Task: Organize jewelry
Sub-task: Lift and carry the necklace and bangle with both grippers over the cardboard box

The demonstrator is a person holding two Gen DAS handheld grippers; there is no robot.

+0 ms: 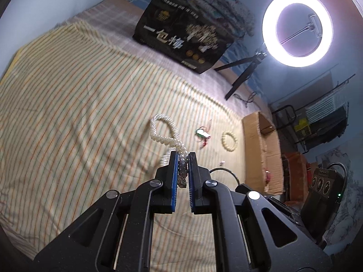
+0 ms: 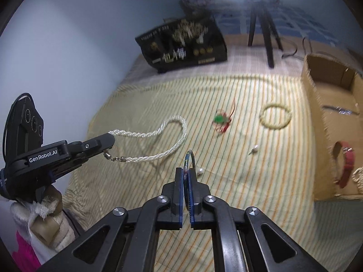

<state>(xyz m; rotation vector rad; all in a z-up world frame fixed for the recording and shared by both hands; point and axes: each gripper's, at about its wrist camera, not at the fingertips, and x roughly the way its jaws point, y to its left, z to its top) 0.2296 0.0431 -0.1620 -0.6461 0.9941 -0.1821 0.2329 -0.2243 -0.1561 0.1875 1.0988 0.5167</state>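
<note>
Now the left tongs pinch a pearl rope, its loop hanging out ahead of the tips above the striped cloth. The right tongs are pressed onto a thin bangle standing up between them. Ahead of them lie a bead bracelet, a green charm and a pearl; a carton sits to their right.

You're in a home bedroom: striped sheet on a bed, ring light at 1 o'clock, cardboard box alongside.
</note>
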